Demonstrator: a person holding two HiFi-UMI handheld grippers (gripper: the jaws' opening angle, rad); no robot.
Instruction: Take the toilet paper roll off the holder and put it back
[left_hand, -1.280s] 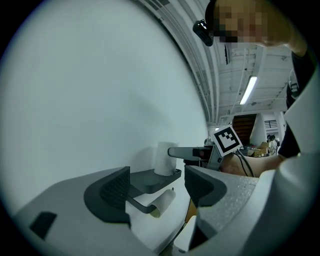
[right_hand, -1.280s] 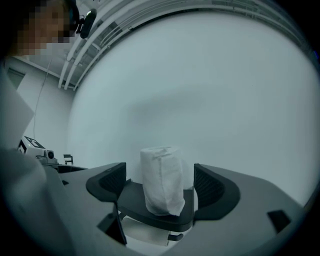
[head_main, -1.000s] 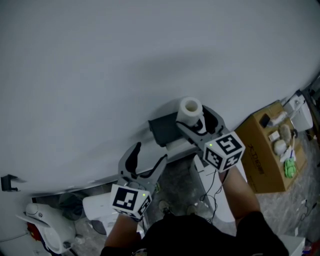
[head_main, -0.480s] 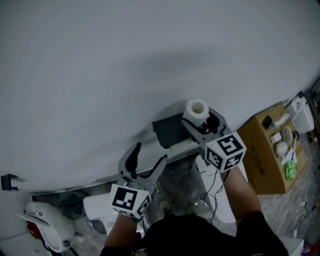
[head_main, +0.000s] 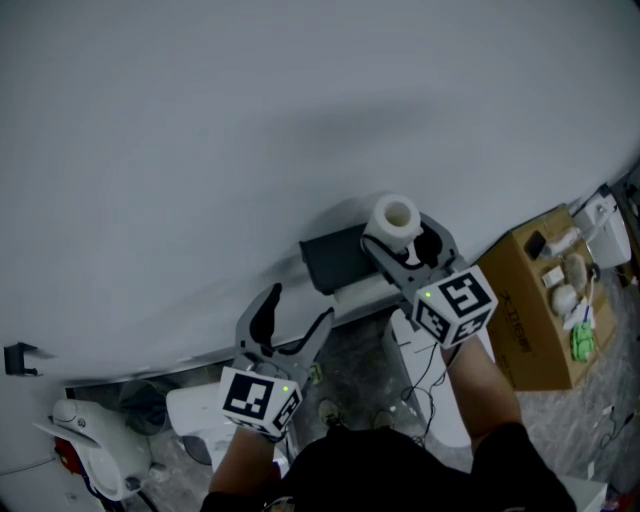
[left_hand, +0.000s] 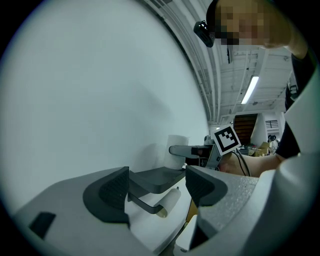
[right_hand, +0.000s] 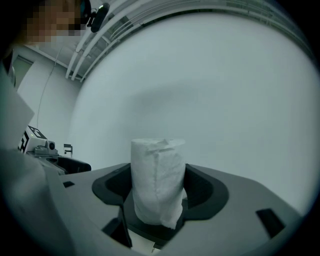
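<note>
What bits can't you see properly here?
Roll bottom: right gripper view, behind the right gripper's jaws, which have just been closing on it.
Things in the box: head view, too small.
Holder's left end: left gripper view, behind the left gripper's jaw.

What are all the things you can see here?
toilet paper roll: one, white, upright on the holder's top
second roll: one, white, on the holder's bar underneath
holder: one, dark grey, on the wall
wall: one, white, ahead
cardboard box: one, brown, floor, right
white machine: one, white with red, lower left
left gripper: one, grey, open and empty, left of the holder
right gripper: one, grey, jaws just closing, now pressing the upright roll
</note>
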